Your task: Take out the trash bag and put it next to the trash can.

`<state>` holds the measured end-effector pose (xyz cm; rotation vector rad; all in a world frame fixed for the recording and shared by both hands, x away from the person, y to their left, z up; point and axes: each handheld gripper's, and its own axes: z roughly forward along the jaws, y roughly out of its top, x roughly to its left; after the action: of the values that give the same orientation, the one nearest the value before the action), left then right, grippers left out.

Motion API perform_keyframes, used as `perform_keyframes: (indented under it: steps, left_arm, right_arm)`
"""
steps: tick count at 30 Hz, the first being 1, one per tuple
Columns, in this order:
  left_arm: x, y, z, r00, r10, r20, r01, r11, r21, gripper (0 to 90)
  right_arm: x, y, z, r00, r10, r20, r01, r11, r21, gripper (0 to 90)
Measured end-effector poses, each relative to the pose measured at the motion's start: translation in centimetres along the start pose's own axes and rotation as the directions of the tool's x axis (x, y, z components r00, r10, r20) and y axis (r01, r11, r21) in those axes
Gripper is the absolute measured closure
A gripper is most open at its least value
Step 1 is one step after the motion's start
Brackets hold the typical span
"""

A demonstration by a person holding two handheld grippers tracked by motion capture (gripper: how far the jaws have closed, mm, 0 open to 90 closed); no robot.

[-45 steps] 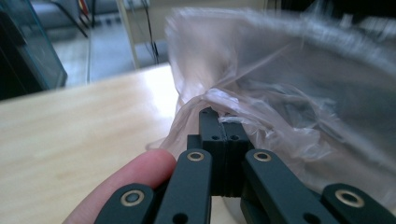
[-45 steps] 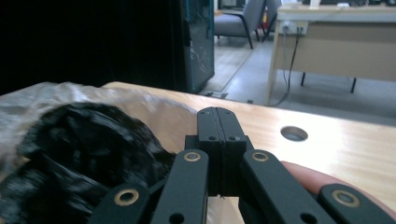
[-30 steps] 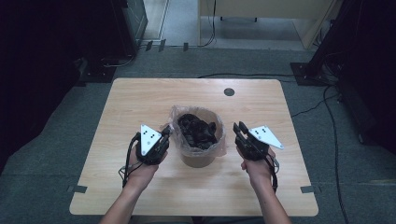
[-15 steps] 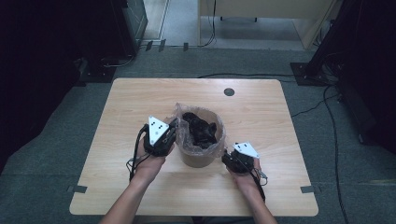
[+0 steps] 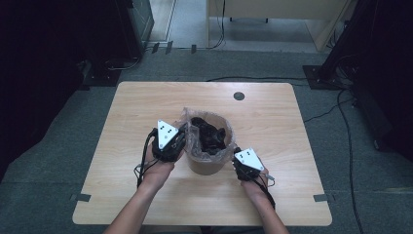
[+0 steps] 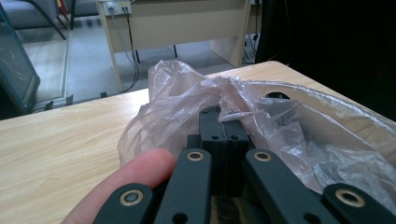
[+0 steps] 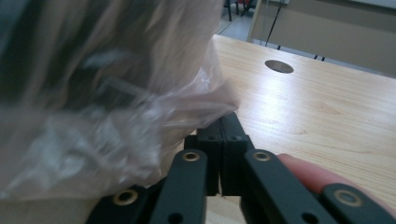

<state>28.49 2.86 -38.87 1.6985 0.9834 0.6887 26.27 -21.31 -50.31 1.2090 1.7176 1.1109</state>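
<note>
A round brown bin [image 5: 207, 161] stands near the middle of the wooden bench [image 5: 122, 117], lined with a thin clear plastic bag [image 5: 195, 127] whose edge spills over the rim; dark material [image 5: 209, 135] lies inside the bag. The left gripper [image 5: 179, 139] sits against the bin's left side. In the left gripper view its jaws are pressed together on a gathered fold of the plastic bag [image 6: 187, 102], which bunches up around and beyond the jaw tips, with the bin's rim [image 6: 336, 100] curving away to the right. A fingertip of the holding hand [image 6: 135, 175] shows beside the jaws. The right gripper [image 5: 237, 155] lies at the bin's near right side, low against the bench. In the right gripper view its jaws have just been closing and now stand together, with the bag's loose edge [image 7: 140, 116] draped over their tips; whether film is caught between them cannot be told with certainty. A round cable hole [image 5: 238, 96] sits toward the far edge of the bench, well apart from the bin. Both forearms enter from the near edge.
</note>
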Motion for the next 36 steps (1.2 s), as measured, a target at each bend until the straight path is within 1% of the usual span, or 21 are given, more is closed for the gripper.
perform_keyframes:
  steps: [1,2,4,7,10,13,15,16,18,20,24,26,29,31,32,33,34,35,36]
  left_arm:
    - [0.0,0.0,0.0,1.0000,0.000,0.000,0.000,1.0000,0.000,90.0]
    - [0.0,0.0,0.0,1.0000,-0.001,0.001,0.001,1.0000,-0.001,90.0]
    - [0.0,0.1,-0.1,1.0000,-0.005,0.005,0.005,1.0000,-0.003,90.0]
    - [-0.1,0.2,-0.2,0.9999,-0.005,0.009,0.005,1.0000,-0.002,90.0]
    - [-0.3,0.4,-0.4,0.9998,-0.010,0.018,0.010,0.9999,-0.013,90.0]
    - [-0.6,0.8,-0.6,0.9994,-0.011,0.032,0.011,0.9997,-0.020,90.0]
    - [-0.7,1.0,-0.7,0.9990,-0.013,0.042,0.014,0.9996,-0.025,90.0]
    - [-0.7,1.1,-0.7,0.9988,-0.015,0.046,0.016,0.9995,-0.026,90.0]
    - [-0.9,1.3,-0.8,0.9987,-0.007,0.050,0.009,0.9996,-0.027,90.0]
    - [-1.0,1.4,-0.8,0.9985,-0.004,0.055,0.005,0.9996,-0.028,90.0]
    - [-1.2,1.8,-0.8,0.9975,-0.014,0.069,0.017,0.9992,-0.037,90.0]
    - [-1.4,2.1,-0.9,0.9970,-0.016,0.075,0.020,0.9988,-0.045,90.0]
    - [-1.7,2.4,-1.5,0.9954,-0.017,0.094,0.023,0.9977,-0.064,90.0]
    - [-1.8,2.5,-1.9,0.9945,-0.007,0.105,0.014,0.9973,-0.072,90.0]
    - [-1.8,2.4,-2.0,0.9940,-0.005,0.109,0.013,0.9975,-0.070,90.0]
    - [-1.7,2.3,-2.0,0.9929,-0.005,0.118,0.012,0.9981,-0.060,89.1]
    - [-1.6,2.2,-1.9,0.9921,-0.003,0.125,0.009,0.9988,-0.047,89.1]
    - [-1.5,1.9,-1.8,0.9912,-0.002,0.133,0.006,0.9995,-0.032,84.9]
    - [-1.3,1.4,-1.4,0.9895,-0.005,0.145,0.005,1.0000,0.000,80.4]
  right_arm:
    - [0.0,0.0,0.0,1.0000,0.000,0.000,0.000,1.000,0.000,90.0]
    - [-0.2,0.2,0.0,0.9999,0.017,-0.002,-0.017,1.000,-0.005,90.0]
    - [-0.5,0.6,-0.1,0.9995,0.030,0.010,-0.030,0.999,-0.013,90.0]
    - [-0.9,1.6,-0.4,0.9990,0.043,0.014,-0.043,0.999,-0.032,90.0]
    - [-1.4,3.5,-0.9,0.9985,0.054,0.012,-0.053,0.996,-0.070,90.0]
    - [-1.5,5.6,-1.7,0.9983,0.057,0.014,-0.055,0.992,-0.110,90.0]
    - [-1.4,7.2,-2.4,0.9987,0.047,0.018,-0.044,0.989,-0.141,90.0]
    - [-1.4,7.6,-2.5,0.9989,0.045,0.016,-0.042,0.988,-0.148,90.0]
    - [-1.5,8.7,-2.9,0.9985,0.054,0.002,-0.053,0.985,-0.164,90.0]
    - [-1.4,9.5,-3.1,0.9987,0.051,-0.007,-0.052,0.983,-0.176,90.0]
    - [-0.7,11.6,-3.2,0.9980,0.044,-0.045,-0.052,0.980,-0.194,90.0]
    - [-0.1,12.6,-3.2,0.9976,0.026,-0.064,-0.039,0.977,-0.210,90.0]
    - [1.0,14.4,-3.6,0.9952,0.000,-0.098,-0.024,0.969,-0.247,90.0]
    - [1.6,15.1,-4.0,0.9926,-0.001,-0.122,-0.032,0.964,-0.265,90.0]
    - [1.8,15.1,-4.1,0.9917,-0.005,-0.128,-0.029,0.965,-0.261,90.0]
    - [2.0,14.5,-4.2,0.9906,-0.003,-0.137,-0.029,0.973,-0.229,89.3]
    - [2.0,14.5,-4.2,0.9906,-0.003,-0.137,-0.029,0.973,-0.229,89.3]
    - [1.9,14.1,-4.2,0.9894,0.014,-0.145,-0.044,0.978,-0.205,86.7]
    - [1.3,13.1,-4.2,0.9835,0.068,-0.167,-0.095,0.983,-0.157,82.5]
